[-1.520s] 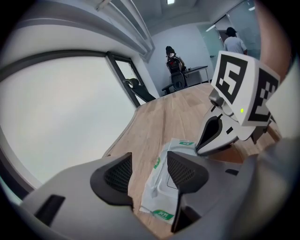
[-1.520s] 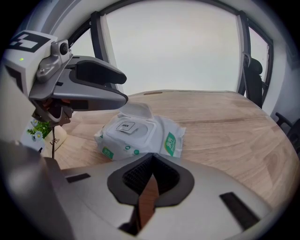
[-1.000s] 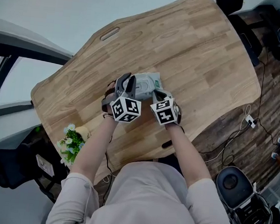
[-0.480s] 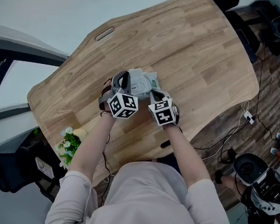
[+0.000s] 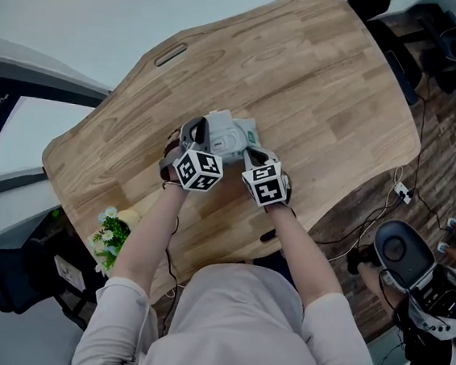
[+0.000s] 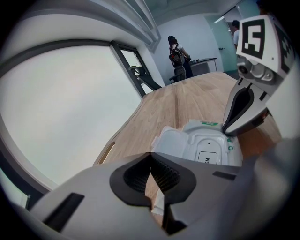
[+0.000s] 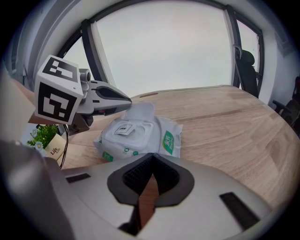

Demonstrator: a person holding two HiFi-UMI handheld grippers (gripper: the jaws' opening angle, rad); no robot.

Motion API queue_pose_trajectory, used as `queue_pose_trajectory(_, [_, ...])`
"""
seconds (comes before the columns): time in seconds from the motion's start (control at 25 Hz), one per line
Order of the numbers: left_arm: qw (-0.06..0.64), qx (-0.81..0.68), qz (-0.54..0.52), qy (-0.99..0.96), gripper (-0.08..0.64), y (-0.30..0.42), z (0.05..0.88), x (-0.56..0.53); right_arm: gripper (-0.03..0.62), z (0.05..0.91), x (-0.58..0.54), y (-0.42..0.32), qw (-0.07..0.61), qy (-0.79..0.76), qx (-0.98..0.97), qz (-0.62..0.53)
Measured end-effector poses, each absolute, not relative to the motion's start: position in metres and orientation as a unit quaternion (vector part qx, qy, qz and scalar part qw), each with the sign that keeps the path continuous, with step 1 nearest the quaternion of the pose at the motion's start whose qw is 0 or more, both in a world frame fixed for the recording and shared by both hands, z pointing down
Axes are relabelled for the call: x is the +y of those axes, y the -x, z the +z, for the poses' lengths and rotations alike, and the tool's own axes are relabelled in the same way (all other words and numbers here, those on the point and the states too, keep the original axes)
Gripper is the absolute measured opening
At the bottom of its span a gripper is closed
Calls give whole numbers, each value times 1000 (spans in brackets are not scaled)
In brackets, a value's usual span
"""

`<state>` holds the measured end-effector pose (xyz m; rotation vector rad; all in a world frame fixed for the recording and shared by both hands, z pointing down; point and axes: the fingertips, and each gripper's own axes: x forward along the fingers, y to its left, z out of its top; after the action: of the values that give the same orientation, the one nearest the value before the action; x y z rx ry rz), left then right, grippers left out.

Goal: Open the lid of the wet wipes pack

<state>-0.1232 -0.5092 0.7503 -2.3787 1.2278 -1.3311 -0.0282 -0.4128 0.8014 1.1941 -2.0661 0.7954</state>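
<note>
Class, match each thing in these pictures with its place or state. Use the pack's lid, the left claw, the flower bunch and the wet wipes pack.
Things
1. lid
2. left claw
3. flower bunch
4. wet wipes pack

Places or states
A. by the edge of the table, at the person's left
B. flipped open
C. lying flat on the table
D. shut

Pairs: 1-B; 2-D; 3-A; 4-C
</note>
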Motion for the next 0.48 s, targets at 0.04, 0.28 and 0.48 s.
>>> queue_pose_trajectory(0.04, [75, 410, -444, 793, 21, 124, 750, -509, -3, 802, -415, 27, 307, -455, -782, 295])
queue_pose_trajectory(0.28, [74, 408, -442, 795, 21, 126, 746, -502, -3, 805, -414, 25, 299, -467, -775, 303])
queue_pose_trajectory(0.48, [62, 414, -430, 800, 21, 127, 738, -493, 6, 800, -414, 20, 268, -480, -766, 334])
